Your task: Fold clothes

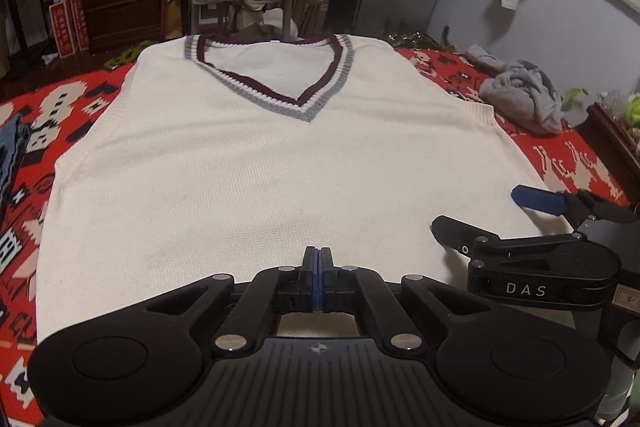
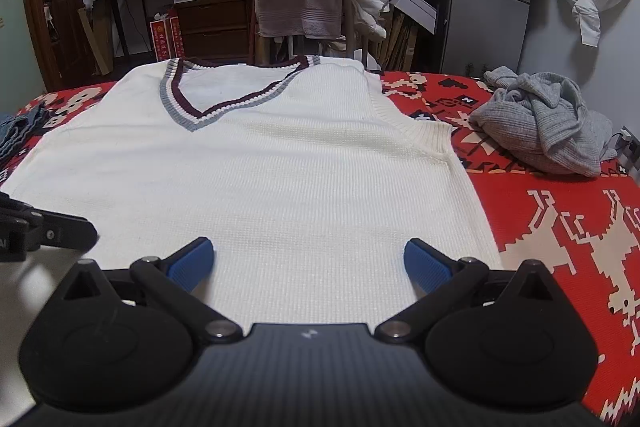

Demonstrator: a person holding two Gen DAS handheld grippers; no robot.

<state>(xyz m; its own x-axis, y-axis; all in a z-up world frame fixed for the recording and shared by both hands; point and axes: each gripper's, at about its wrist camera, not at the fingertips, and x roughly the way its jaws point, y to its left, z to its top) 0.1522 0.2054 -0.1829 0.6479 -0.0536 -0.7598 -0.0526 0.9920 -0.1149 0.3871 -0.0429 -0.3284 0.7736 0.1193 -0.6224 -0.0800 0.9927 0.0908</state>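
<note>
Two grippers sit low at the hem end of a white knit vest (image 1: 280, 155), both pointing along it toward its V-neck collar (image 1: 276, 83). The left gripper (image 1: 317, 269) is level, its blue-lined fingers pressed together over the vest's hem; whether any knit is caught between them cannot be told. The right gripper (image 2: 308, 263) is also level, with its blue pads (image 2: 192, 261) spread wide apart and the vest's lower right part lying between and beneath them. In the left wrist view the right gripper appears just right of the left one, over the vest's right edge. The vest lies flat, front up, on a red patterned blanket (image 2: 560, 227). A crumpled grey garment (image 2: 548, 131) lies on the blanket, right of the vest's armhole and apart from it.
</note>
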